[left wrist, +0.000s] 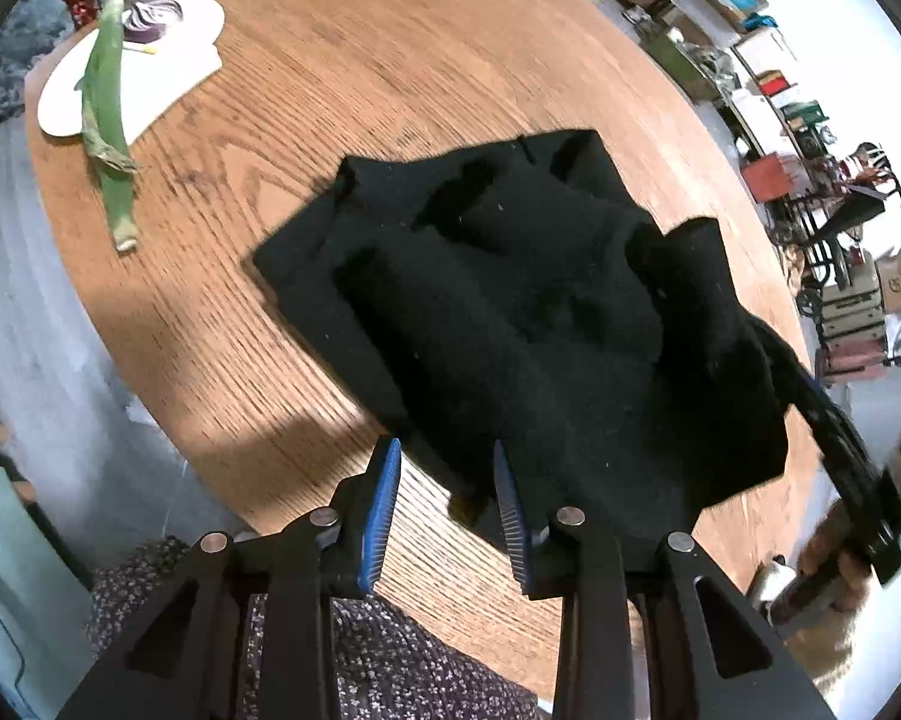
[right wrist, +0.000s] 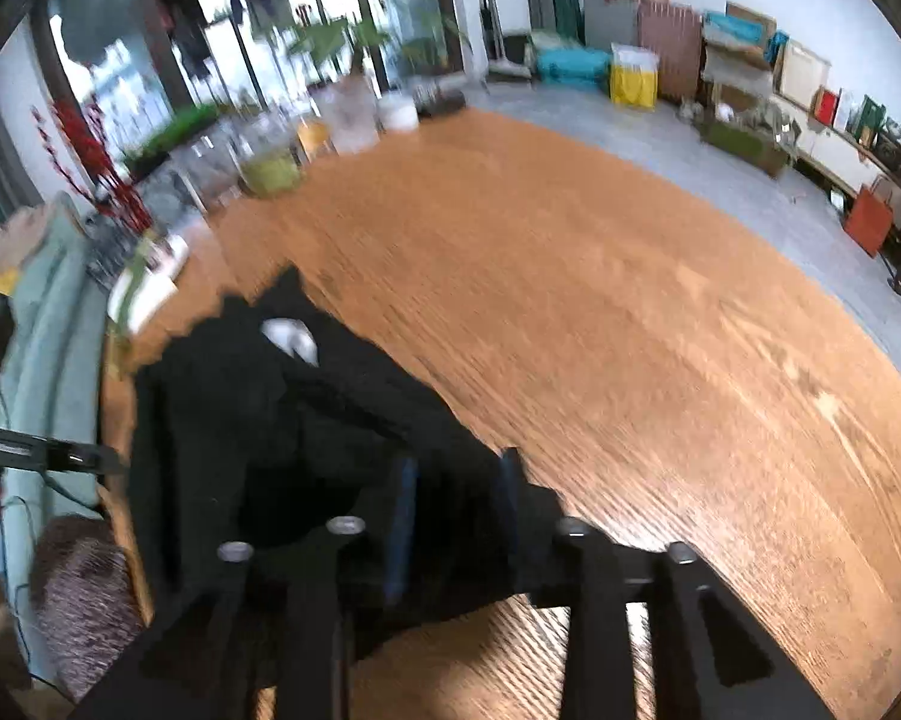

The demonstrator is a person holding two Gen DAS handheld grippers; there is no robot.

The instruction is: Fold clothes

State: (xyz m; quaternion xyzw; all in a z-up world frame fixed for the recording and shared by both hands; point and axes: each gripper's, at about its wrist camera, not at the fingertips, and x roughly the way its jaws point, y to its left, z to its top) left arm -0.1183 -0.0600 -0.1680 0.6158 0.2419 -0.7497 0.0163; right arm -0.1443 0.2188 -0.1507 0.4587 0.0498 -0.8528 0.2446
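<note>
Two grippers work over a round wooden table (left wrist: pixel 426 78) where a black garment (left wrist: pixel 510 312) lies bunched in thick folds near the close edge. The left gripper (left wrist: pixel 447 480) hovers just above that near edge with its blue-padded fingers (left wrist: pixel 384 516) spread apart and nothing between them — the cloth's hem sits just beyond and beside the right-hand pad. In the left wrist view the garment's right side is lifted off the wood, rising toward the right gripper (left wrist: pixel 846 456), which shows at the right rim with a hand (left wrist: pixel 834 570) on its handle. The right wrist view is blurred; there the right gripper (right wrist: pixel 453 516) has black cloth (right wrist: pixel 306 438) draped between and around its fingers, which stand a little apart, so it seems to be pinching the fabric, though the blur and the dark cloth keep me from telling for sure. A small white tag (right wrist: pixel 291 339) shows on the garment's far part. At the table's far left lies a white plate (left wrist: pixel 150 60) with a cut purple onion (left wrist: pixel 153 21) on it, and a long green leaf (left wrist: pixel 105 120) rests across the plate and onto the wood. Jars and a green bowl (right wrist: pixel 267 171) crowd the far edge. Speckled fabric on the person (left wrist: pixel 390 660) shows below the left gripper.
</note>
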